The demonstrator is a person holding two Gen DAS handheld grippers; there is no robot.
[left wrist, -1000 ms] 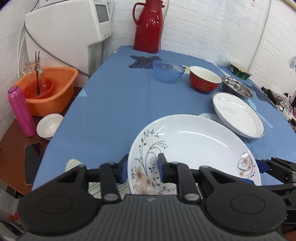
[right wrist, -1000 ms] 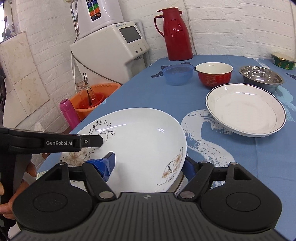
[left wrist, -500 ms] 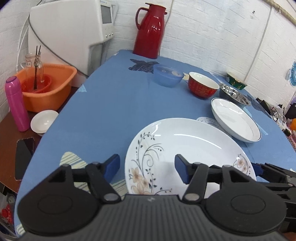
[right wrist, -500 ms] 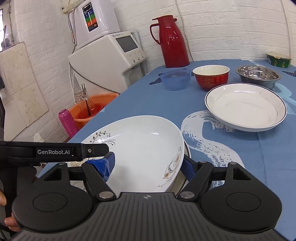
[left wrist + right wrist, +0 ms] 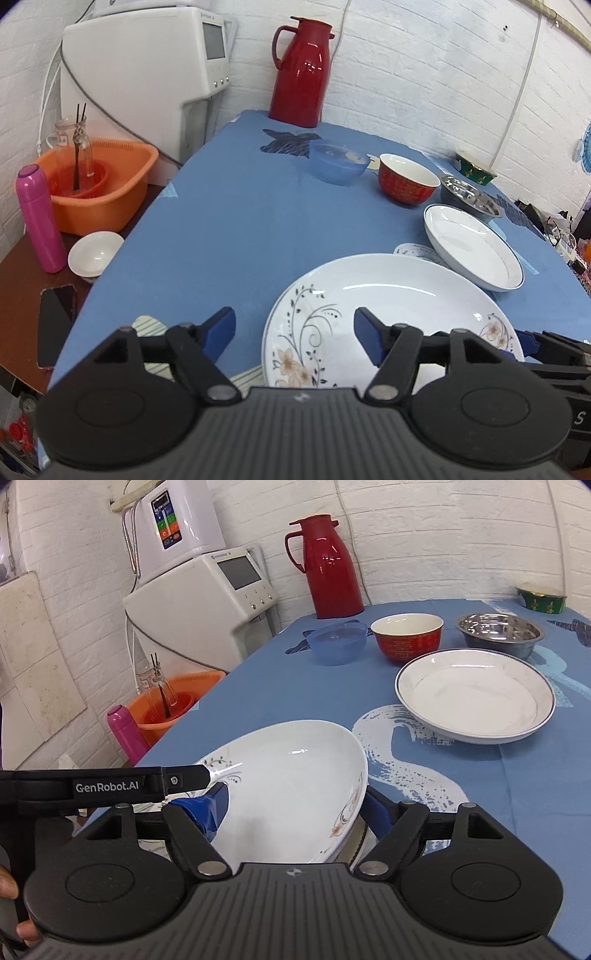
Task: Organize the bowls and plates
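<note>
A broad bare stretch of the blue tablecloth (image 5: 229,236) is left open on the left side of the table. The far right is blocked by the blue bowl (image 5: 338,162), red bowl (image 5: 406,183), steel bowl (image 5: 471,198) and rimmed plate (image 5: 472,247); the near edge is taken by the floral plate (image 5: 399,314).

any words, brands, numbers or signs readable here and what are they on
"GenRobot.AI": white print on the side of the left claw, seen from the right wrist view.
"S": lone white letter on the black body at the lower right edge of the left wrist view.
Gold characters on the red bowl: too blurred to read.
Small brand print above the white machine's screen: too small to read.
Coloured button panel on the upper white unit: its labels are unreadable.
</note>
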